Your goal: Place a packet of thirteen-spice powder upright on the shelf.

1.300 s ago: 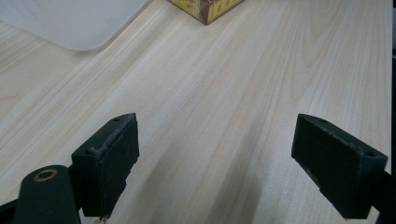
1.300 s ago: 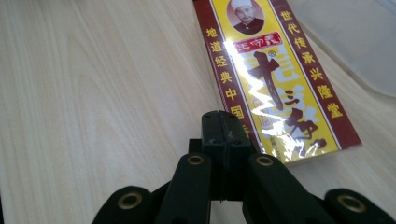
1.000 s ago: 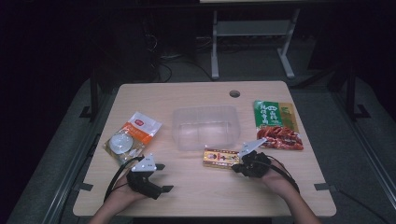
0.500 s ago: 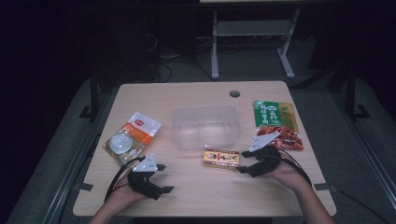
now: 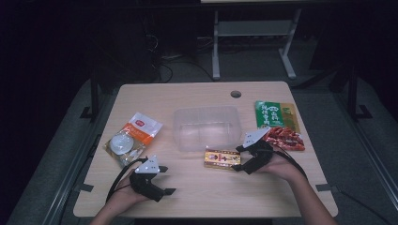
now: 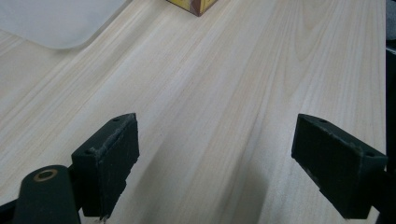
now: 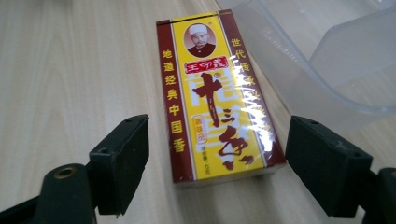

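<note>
Spread wide, the fingers [image 7: 119, 163] of the right gripper [image 5: 240, 159] have just been opening, and the yellow and red box [image 7: 217, 93] lies flat on the table [image 5: 197, 197] just ahead of them, its near end reaching toward the gap without either pad pressing on it. From above, that box [image 5: 222, 158] sits just in front of the clear plastic tub [image 5: 206, 127], close to its near wall, with the right gripper just beside its right end and the person's right hand [image 5: 277, 166] behind it. Over on the other side, the left gripper [image 5: 162, 185] rests near the front edge of the table, well apart from the box, and its own fingers [image 6: 109, 158] stand just as wide with only bare wood between them. An orange and white packet [image 5: 133, 138] with a round pale thing inside lies to the left of the tub, near the left gripper. A green and red packet [image 5: 278, 124] lies to the right of the tub, its red lower part just beyond the right gripper's grey plate
</note>
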The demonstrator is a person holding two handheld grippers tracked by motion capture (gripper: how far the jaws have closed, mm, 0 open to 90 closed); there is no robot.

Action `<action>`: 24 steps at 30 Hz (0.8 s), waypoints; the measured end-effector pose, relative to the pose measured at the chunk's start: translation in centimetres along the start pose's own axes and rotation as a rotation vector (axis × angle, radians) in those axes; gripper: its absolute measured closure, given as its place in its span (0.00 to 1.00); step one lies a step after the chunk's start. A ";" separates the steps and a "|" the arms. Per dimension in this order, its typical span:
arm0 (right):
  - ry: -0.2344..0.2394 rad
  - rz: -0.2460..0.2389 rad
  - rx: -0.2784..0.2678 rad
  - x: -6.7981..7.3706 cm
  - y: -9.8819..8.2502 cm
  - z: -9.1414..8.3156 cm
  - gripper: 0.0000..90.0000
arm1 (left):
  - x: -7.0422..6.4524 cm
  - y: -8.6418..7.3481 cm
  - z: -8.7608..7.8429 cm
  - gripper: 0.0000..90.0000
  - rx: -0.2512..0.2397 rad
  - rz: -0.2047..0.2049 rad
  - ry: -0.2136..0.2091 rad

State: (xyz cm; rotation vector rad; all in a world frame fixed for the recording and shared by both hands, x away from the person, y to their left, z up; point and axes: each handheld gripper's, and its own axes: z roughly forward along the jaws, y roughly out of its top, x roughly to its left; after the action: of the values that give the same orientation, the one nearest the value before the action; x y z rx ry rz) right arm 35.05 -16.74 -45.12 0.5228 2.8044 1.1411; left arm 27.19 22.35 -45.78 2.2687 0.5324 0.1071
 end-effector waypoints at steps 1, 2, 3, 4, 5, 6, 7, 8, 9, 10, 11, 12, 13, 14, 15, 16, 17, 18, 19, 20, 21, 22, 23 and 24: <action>-0.002 0.003 0.000 -0.1 0.0 0.2 0.25 | 0.0 0.0 0.0 0.16 0.002 -0.001 0.001; -0.001 0.004 0.002 -0.2 0.1 0.4 0.25 | 0.0 0.0 0.0 0.16 -0.001 -0.002 0.001; 0.001 -0.007 0.019 -0.3 0.0 0.9 0.24 | 0.0 0.0 0.0 0.16 -0.001 0.000 0.000; 0.001 -0.007 0.019 -0.3 0.0 0.9 0.24 | -0.1 0.1 -0.1 0.16 0.000 0.002 0.001; 0.003 -0.018 0.050 -0.4 0.0 1.3 0.24 | -0.1 0.1 -0.1 0.16 -0.002 0.002 0.002; 0.001 -0.025 0.064 -0.4 0.1 1.5 0.24 | -0.2 0.1 -0.1 0.16 -0.003 0.002 0.001; 0.007 -0.031 0.067 -0.4 0.3 1.9 0.24 | -0.2 0.0 -0.1 0.16 -0.002 0.003 0.001; 0.010 -0.039 0.072 -0.4 0.4 2.1 0.24 | -0.1 0.0 -0.1 0.16 0.001 0.005 0.001; -0.001 -0.071 0.079 -0.5 0.5 2.3 0.24 | -0.1 0.0 -0.1 0.16 0.001 0.004 0.000; -0.001 -0.071 0.079 -0.5 0.5 2.3 0.24 | -0.1 0.0 -0.2 0.16 -0.001 0.002 0.000; 0.002 -0.060 0.089 -0.2 0.5 2.5 0.24 | -0.1 0.0 -0.2 0.16 -0.005 0.001 0.000; 0.006 -0.078 0.097 -0.2 0.5 2.6 0.23 | -0.1 0.0 -0.2 0.16 -0.003 0.004 0.001; -0.003 -0.091 0.100 -0.1 0.5 2.7 0.23 | -0.1 0.0 -0.2 0.16 -0.003 0.005 0.000; -0.006 -0.092 0.101 0.0 0.5 2.8 0.23 | -0.1 0.0 -0.2 0.16 -0.004 0.002 0.000; -0.006 -0.095 0.100 0.0 0.5 2.8 0.20 | -0.1 0.0 -0.2 0.16 -0.002 0.008 -0.001; -0.006 -0.095 0.100 0.0 0.5 2.8 0.20 | -0.1 0.0 -0.2 0.16 -0.001 0.009 -0.002; -0.007 -0.093 0.101 -0.1 0.4 2.8 0.19 | -0.2 0.0 -0.2 0.16 -0.001 0.008 -0.002; -0.008 -0.097 0.098 -0.1 0.3 2.7 0.18 | -0.2 0.0 -0.2 0.16 -0.002 0.009 -0.002; -0.008 -0.097 0.091 -0.2 0.1 2.7 0.18 | -0.2 0.0 -0.2 0.16 -0.003 0.008 -0.002; -0.009 -0.106 0.085 -0.3 0.0 2.6 0.17 | -0.2 0.0 -0.2 0.16 -0.001 0.009 -0.001; -0.007 -0.107 0.075 -0.3 -0.3 2.5 0.16 | -0.2 0.0 -0.2 0.16 -0.002 0.007 -0.002; -0.008 -0.106 0.066 -0.3 -0.5 2.4 0.16 | -0.1 0.0 -0.2 0.16 -0.002 0.005 -0.002; -0.005 -0.095 0.057 -0.2 -0.6 2.4 0.16 | -0.1 0.0 -0.2 0.16 -0.001 0.005 -0.002; -0.005 -0.095 0.057 -0.2 -0.6 2.4 0.16 | -0.1 0.0 -0.2 0.16 -0.001 0.004 -0.002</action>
State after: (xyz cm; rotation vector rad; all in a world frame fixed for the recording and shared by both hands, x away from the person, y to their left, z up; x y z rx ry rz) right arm 35.53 -15.61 -47.27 0.3915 2.8314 1.0440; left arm 27.03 22.41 -45.67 2.2690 0.5265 0.1070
